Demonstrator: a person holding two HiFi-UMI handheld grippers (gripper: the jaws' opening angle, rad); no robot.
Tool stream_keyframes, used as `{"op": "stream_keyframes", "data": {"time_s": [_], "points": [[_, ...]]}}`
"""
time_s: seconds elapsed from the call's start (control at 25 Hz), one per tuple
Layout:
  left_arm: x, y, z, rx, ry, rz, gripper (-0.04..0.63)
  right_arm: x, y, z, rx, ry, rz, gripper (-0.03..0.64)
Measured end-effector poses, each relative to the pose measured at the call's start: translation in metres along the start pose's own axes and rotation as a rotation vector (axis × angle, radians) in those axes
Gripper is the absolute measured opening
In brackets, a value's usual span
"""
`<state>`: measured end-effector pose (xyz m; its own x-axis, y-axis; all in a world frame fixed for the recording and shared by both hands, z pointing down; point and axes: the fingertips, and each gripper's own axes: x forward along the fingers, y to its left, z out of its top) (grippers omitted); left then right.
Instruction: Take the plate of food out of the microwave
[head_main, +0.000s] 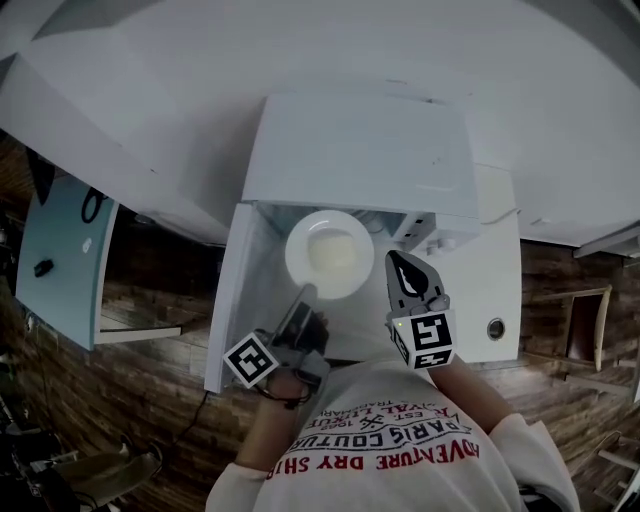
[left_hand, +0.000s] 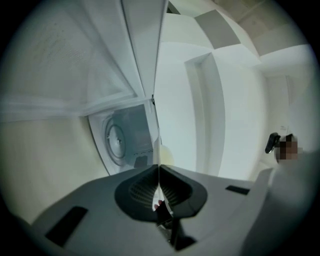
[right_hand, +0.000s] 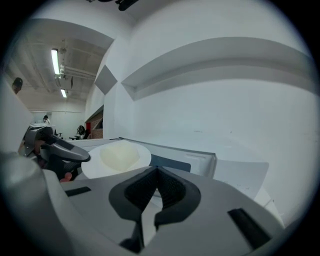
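Observation:
A white plate (head_main: 328, 252) with pale food (head_main: 335, 255) hangs level just in front of the open white microwave (head_main: 360, 150). My left gripper (head_main: 303, 296) is shut on the plate's near rim. In the left gripper view the plate (left_hand: 159, 125) shows edge-on as a thin line pinched between the jaws, and the microwave's cavity with its turntable (left_hand: 116, 140) lies behind it. My right gripper (head_main: 402, 264) hovers beside the plate's right edge without touching it, its jaws closed on nothing. The right gripper view shows the plate (right_hand: 117, 157) to the left, beyond my right gripper (right_hand: 157, 172).
The microwave door (head_main: 226, 300) stands swung open at the left. Its control panel with a knob (head_main: 496, 328) is at the right. A white counter and wall (head_main: 560, 120) lie behind, with a wood floor (head_main: 150, 400) below.

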<state>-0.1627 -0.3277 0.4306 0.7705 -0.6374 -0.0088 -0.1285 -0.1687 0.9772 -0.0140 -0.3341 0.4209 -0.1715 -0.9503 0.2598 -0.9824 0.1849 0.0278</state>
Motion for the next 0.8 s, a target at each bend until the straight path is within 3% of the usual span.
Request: {"op": "stream_keyframes", "data": {"time_s": [0.4, 0.8], "points": [[0.012, -0.030, 0.011, 0.020, 0.031, -0.071, 0.012, -0.008, -0.002, 0.029, -0.029, -0.085, -0.064, 0.005], [0.012, -0.036, 0.012, 0.000, 0.062, -0.090, 0.012, -0.012, -0.001, 0.032, -0.013, -0.083, -0.081, 0.005]]}}
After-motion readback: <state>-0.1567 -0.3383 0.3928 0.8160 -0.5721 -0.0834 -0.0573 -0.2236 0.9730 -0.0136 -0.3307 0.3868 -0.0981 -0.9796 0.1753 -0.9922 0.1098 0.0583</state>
